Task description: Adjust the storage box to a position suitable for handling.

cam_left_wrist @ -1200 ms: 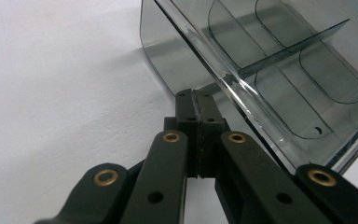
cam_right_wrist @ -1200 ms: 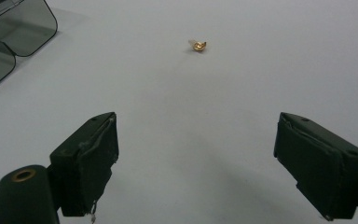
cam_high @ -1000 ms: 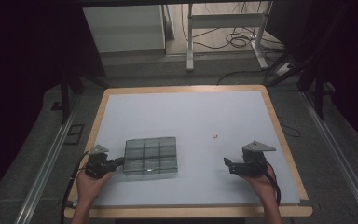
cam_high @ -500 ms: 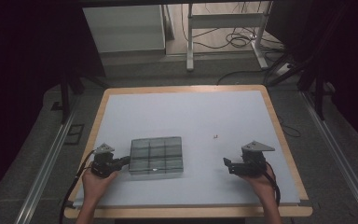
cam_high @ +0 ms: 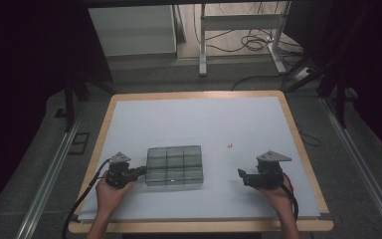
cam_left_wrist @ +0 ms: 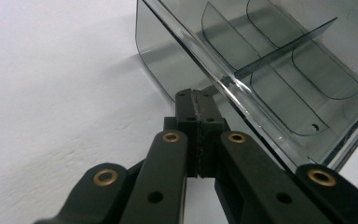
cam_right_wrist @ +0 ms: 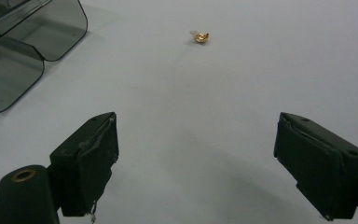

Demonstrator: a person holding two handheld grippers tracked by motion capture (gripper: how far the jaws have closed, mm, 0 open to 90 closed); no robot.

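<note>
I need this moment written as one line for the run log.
left gripper: shut, at edge of divided box | right gripper: open, holding nothing | small gold part: loose on table, ahead of right gripper

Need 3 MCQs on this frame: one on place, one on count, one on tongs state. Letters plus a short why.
1. Where does the small brass part lie?
A. inside the organizer box
B. on the bare table, right of the box
C. between the right tongs' jaws

2. How many compartments has the smoky clear organizer box?
A. four
B. six
C. nine

3. How do the tongs stand?
A. left shut, right open
B. both open
C. left open, right shut

Answers: 1 B, the high view shows it alone on the white table, apart from the box. 2 C, a three-by-three grid shows from above. 3 A, the left tongs' jaws meet at the box wall, while the right tongs' jaws stand wide apart.
</note>
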